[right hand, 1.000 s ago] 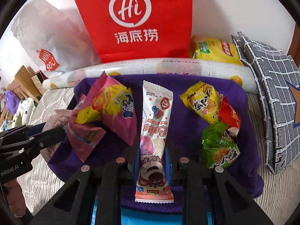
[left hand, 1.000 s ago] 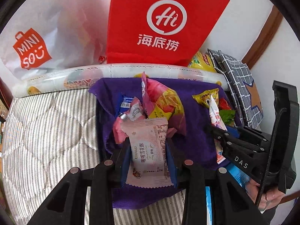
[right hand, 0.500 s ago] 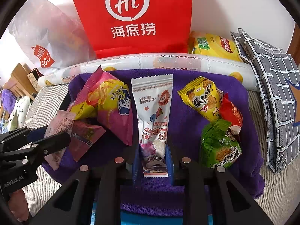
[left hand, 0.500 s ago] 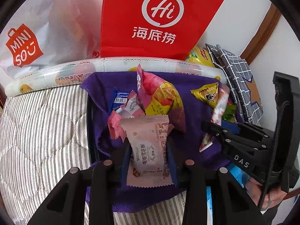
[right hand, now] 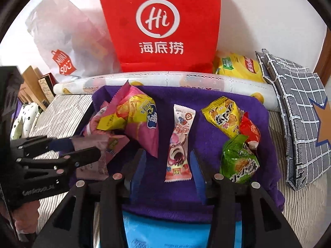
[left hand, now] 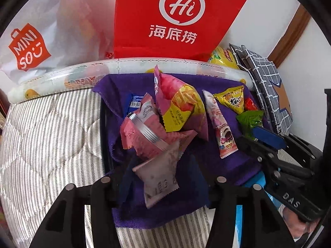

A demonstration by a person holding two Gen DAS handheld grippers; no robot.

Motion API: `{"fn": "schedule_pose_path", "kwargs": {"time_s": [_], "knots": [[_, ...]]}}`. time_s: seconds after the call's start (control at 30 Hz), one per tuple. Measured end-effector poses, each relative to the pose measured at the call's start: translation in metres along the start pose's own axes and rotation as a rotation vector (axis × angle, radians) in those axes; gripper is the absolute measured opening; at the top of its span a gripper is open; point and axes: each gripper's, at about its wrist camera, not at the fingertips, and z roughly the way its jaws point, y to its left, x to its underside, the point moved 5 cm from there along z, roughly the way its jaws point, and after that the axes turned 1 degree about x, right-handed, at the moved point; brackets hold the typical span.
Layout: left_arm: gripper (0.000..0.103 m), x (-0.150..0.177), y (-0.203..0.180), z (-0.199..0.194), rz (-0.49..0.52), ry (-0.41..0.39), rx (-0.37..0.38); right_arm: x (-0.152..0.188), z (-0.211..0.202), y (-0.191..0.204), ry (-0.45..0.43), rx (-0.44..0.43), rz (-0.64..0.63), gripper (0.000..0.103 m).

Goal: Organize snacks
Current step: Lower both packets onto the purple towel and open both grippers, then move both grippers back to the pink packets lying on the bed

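- Purple towel (right hand: 217, 144) spread on a striped mattress (left hand: 51, 134), strewn with snack packets.
- Left gripper (left hand: 163, 177) with jaws just opened, partly apart; pale pink wafer packet (left hand: 159, 173) lying loose between them near the towel's front edge, touching the pile of pink packets (left hand: 140, 132).
- Right gripper (right hand: 167, 171) likewise just opened; long pink-and-white bar packet (right hand: 180, 142) flat on the towel's middle, its lower end between the jaws, clear of both pads.
- Big pink-and-yellow chip bag (right hand: 134, 119) left of the bar.
- Yellow (right hand: 223, 115), red (right hand: 251, 130) and green (right hand: 238, 161) packets clustered toward the towel's right side.
- Red paper bag (right hand: 159, 24) upright behind the towel.
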Motion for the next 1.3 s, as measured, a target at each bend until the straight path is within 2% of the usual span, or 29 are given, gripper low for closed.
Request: {"fn": "schedule_pose_path", "kwargs": {"time_s": [0.17,0.27,0.7,1.3], "knots": [[0.055,0.002,0.003,-0.012,-0.006,-0.012,0.001,0.006,-0.015,0.006,-0.018,0.02,-0.034,0.045],[0.055,0.005,0.003,-0.021,-0.007,-0.023,0.006,0.006,-0.023,0.007,-0.033,0.03,-0.035,0.05],[0.056,0.036,0.007,-0.06,-0.027,-0.039,0.022,0.038,-0.068,0.018,-0.05,0.009,0.002,0.059],[0.056,0.071,0.02,-0.081,-0.045,-0.034,0.013,0.096,-0.087,0.033,0.011,-0.005,0.045,0.06]]}}
